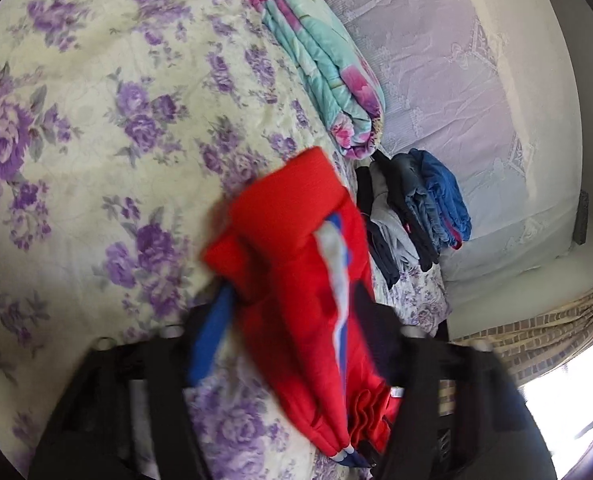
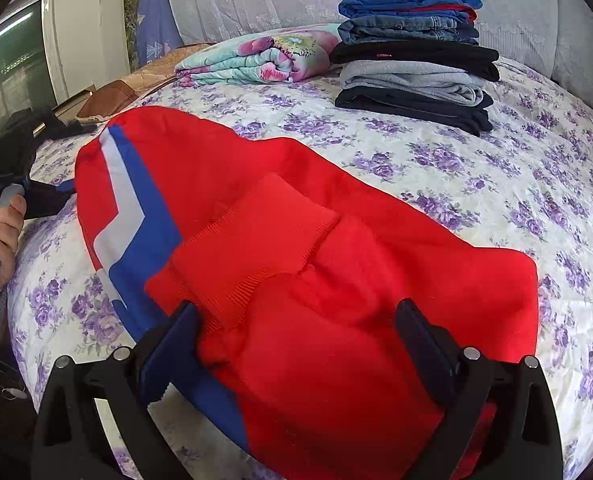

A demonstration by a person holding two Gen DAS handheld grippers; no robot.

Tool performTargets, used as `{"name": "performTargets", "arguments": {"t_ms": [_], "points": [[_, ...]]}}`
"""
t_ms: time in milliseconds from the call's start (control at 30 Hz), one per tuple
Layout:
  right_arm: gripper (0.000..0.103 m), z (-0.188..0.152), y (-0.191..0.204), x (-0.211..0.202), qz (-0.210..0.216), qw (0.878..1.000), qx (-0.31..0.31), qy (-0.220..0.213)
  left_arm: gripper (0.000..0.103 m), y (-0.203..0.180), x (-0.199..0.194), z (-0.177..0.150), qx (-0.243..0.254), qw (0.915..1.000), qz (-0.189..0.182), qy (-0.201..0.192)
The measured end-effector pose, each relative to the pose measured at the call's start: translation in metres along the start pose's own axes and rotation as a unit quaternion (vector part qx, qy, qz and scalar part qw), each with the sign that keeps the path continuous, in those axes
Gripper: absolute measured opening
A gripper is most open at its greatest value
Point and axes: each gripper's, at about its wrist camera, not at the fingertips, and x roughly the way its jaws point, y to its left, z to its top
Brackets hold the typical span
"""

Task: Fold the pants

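Red fleece pants with blue-white stripe (image 2: 336, 280): left gripper (image 1: 296, 360) half-closed around folded edge, grip uncertain; right gripper (image 2: 296, 320) wide open, empty. Confirm firm pinch before lifting; keep layers aligned.

One pair of red pants with a blue-and-white stripe (image 2: 296, 240). One stack of five folded garments (image 2: 412, 56). One folded turquoise floral quilt (image 2: 256, 60). One bed with a purple-flowered white cover (image 2: 496, 184). Two black tongs, left (image 1: 292, 344) and right (image 2: 296, 320).
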Motion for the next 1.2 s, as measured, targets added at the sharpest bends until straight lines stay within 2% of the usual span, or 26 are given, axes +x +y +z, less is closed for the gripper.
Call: {"name": "performTargets", "arguments": {"t_ms": [33,67,200,367,500,567,633,700,767,800,867,900,933,967,1000,1067,1133,1200], "points": [[0.099,0.0,0.0,0.0,0.001,1.0,0.0,0.0,0.035,0.006,0.001,0.002,-0.01,0.9999,-0.005,0.003],[0.099,0.0,0.0,0.0,0.0,1.0,0.0,0.0,0.033,0.011,0.002,0.004,-0.016,0.9998,-0.008,0.005],[0.099,0.0,0.0,0.0,0.0,1.0,0.0,0.0,0.033,0.014,0.002,0.006,-0.026,0.9995,-0.015,0.009],[0.099,0.0,-0.001,0.0,0.001,1.0,0.001,0.0,0.055,0.015,-0.008,0.004,-0.064,0.9977,-0.022,-0.008],[0.099,0.0,-0.002,0.0,0.002,1.0,0.001,-0.001,0.057,0.017,-0.007,0.004,-0.068,0.9976,-0.011,-0.01],[0.099,-0.001,-0.002,0.0,0.003,1.0,0.002,-0.001,0.056,0.011,-0.007,0.0,-0.047,0.9987,0.02,-0.003],[0.099,0.0,-0.001,0.001,0.003,1.0,0.004,-0.001,0.058,0.006,-0.004,-0.001,-0.047,0.9976,0.051,-0.003],[0.099,0.0,0.001,0.001,0.002,1.0,0.004,-0.001,0.065,0.002,0.003,0.004,-0.063,0.9955,0.071,-0.001],[0.099,0.0,0.002,0.002,0.003,1.0,0.006,-0.002,0.087,-0.006,0.011,0.01,-0.072,0.9951,0.068,-0.002],[0.099,0.0,0.002,0.002,0.004,1.0,0.008,-0.003,0.088,-0.009,0.013,0.011,-0.068,0.9956,0.064,-0.003],[0.099,0.001,0.002,0.003,0.004,1.0,0.01,-0.003,0.084,-0.016,0.021,0.012,-0.043,0.9976,0.054,0.004],[0.099,0.001,0.002,0.003,0.003,1.0,0.011,-0.003,0.074,-0.016,0.021,0.012,-0.029,0.9981,0.054,0.0],[0.099,0.001,0.002,0.003,0.004,1.0,0.012,-0.004,0.05,-0.014,0.021,0.011,-0.022,0.9984,0.052,-0.005],[0.099,0.001,0.001,0.003,0.005,1.0,0.012,-0.003,0.04,-0.008,0.022,0.012,-0.017,0.9994,0.029,0.0],[0.099,0.001,0.002,0.003,0.005,1.0,0.014,-0.004,0.037,0.0,0.02,0.012,-0.026,0.9997,0.005,0.002],[0.099,0.001,0.003,0.003,0.007,1.0,0.016,-0.004,0.029,0.007,0.014,0.011,-0.03,0.9994,-0.016,-0.001],[0.099,0.001,0.004,0.003,0.007,1.0,0.018,-0.005,0.026,0.0,0.005,0.009,-0.01,0.9998,-0.015,-0.011],[0.099,0.001,0.003,-0.003,0.009,0.999,0.025,-0.02,0.025,-0.021,-0.009,0.002,0.032,0.999,-0.007,-0.031]]}}
